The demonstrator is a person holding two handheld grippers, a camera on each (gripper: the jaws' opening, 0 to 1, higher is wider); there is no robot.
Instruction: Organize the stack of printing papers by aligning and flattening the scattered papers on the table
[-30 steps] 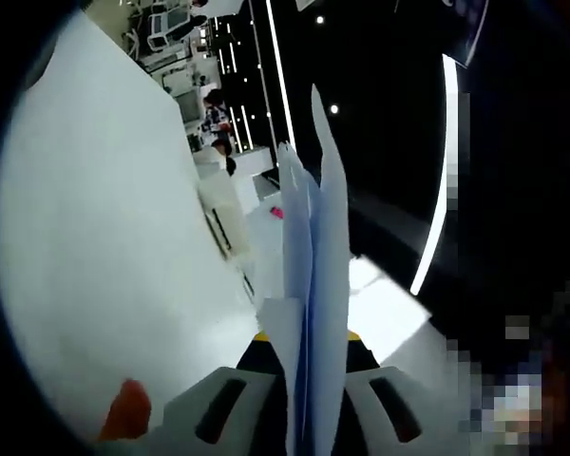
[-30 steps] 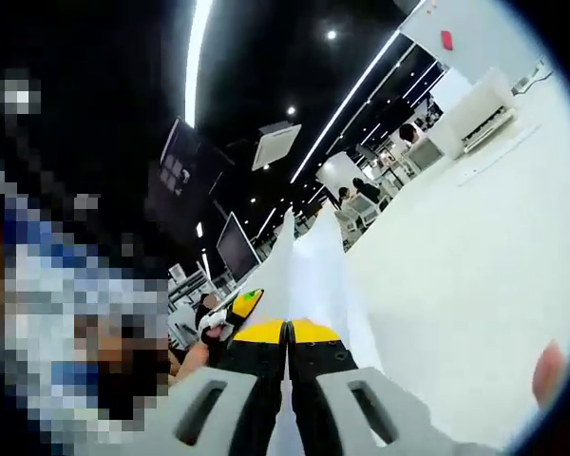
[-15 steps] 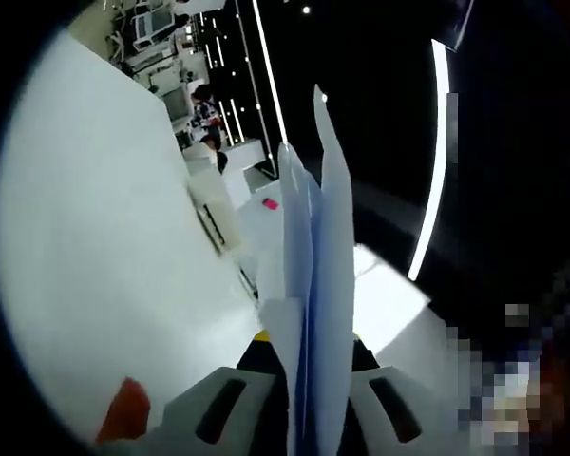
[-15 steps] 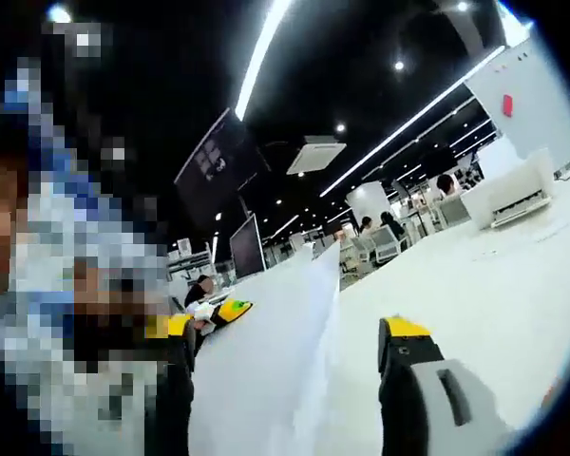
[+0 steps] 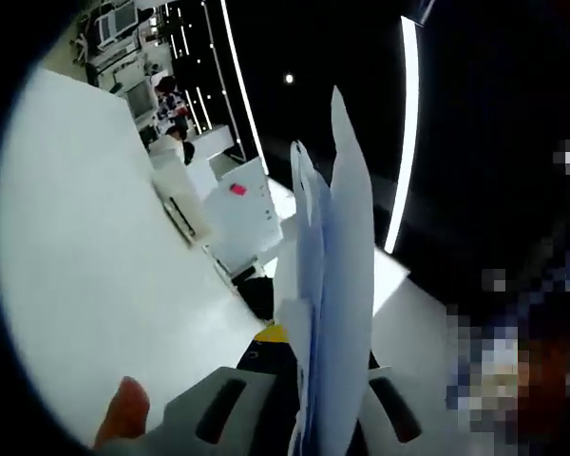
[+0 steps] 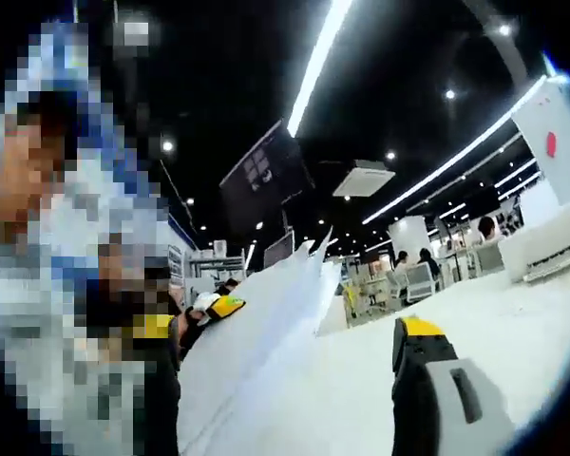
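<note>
The left tongs (image 5: 313, 418) pinch the papers (image 5: 328, 285) on edge above the white counter (image 5: 85, 285); the right tongs (image 6: 285, 399) stand spread around them. Judged mid-alignment: next, tap the edges square, then lay flat.

White paper, white table, dark ceiling — yellow on the gripper tips.

In the left gripper view the papers (image 5: 331, 285) are pale bluish white, the table (image 5: 85, 285) plain white, and the left gripper (image 5: 309, 418) grey with black inner jaws and a yellow tip; a small pink patch (image 5: 237, 189) marks a white panel at the far side, and an orange-red blob (image 5: 123, 410) sits at the near left. In the right gripper view the papers (image 6: 256, 323) read white, the right gripper (image 6: 294, 399) is grey and black with yellow tips, and the black ceiling (image 6: 247, 85) carries bright white light strips — a red mark (image 6: 551, 143) shows on a white pillar at far right.
</note>
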